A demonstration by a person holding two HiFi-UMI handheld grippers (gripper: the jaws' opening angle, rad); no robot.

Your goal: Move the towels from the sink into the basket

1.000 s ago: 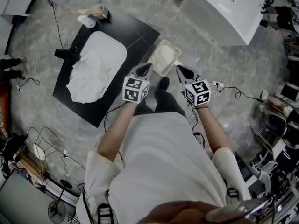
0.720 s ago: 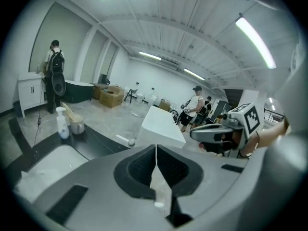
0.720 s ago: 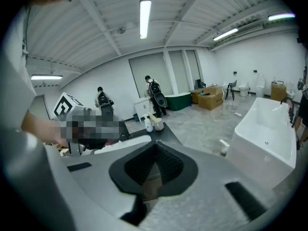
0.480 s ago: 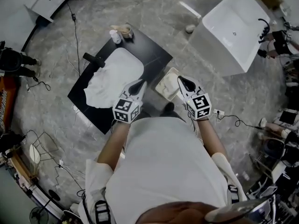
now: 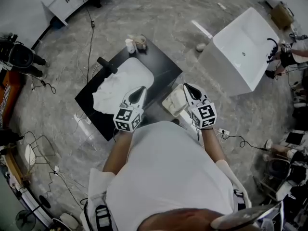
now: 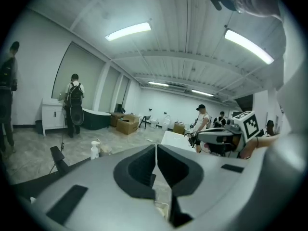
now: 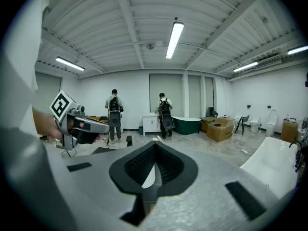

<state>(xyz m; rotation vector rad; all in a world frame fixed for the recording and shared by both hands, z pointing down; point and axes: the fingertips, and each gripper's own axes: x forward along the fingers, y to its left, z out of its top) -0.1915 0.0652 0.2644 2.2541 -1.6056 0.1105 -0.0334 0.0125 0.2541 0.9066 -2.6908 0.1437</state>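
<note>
1 heap of white towels [image 5: 108, 96] is lying in the sink [image 5: 140, 69] on the black worktop [image 5: 164, 64], so most work is waiting. The basket [image 5: 169, 103] beside it is seemingly holding something pale. Left tongs [image 5: 139, 89] and right tongs [image 5: 188, 87] are hovering closed, empty.

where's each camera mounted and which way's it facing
Head view: on the person's head, looking steeply down at the sink holding towels and the basket; shows torso, arms, left hand-held gripper and right hand-held gripper.
Left gripper view: on the left hand-held gripper, looking across the room over its shut jaws; the right one shows at right.
Right gripper view: on the right hand-held gripper, looking across the room over its shut jaws; the left one shows at left.
Shared: each gripper view catches the other hand-held gripper.
</note>
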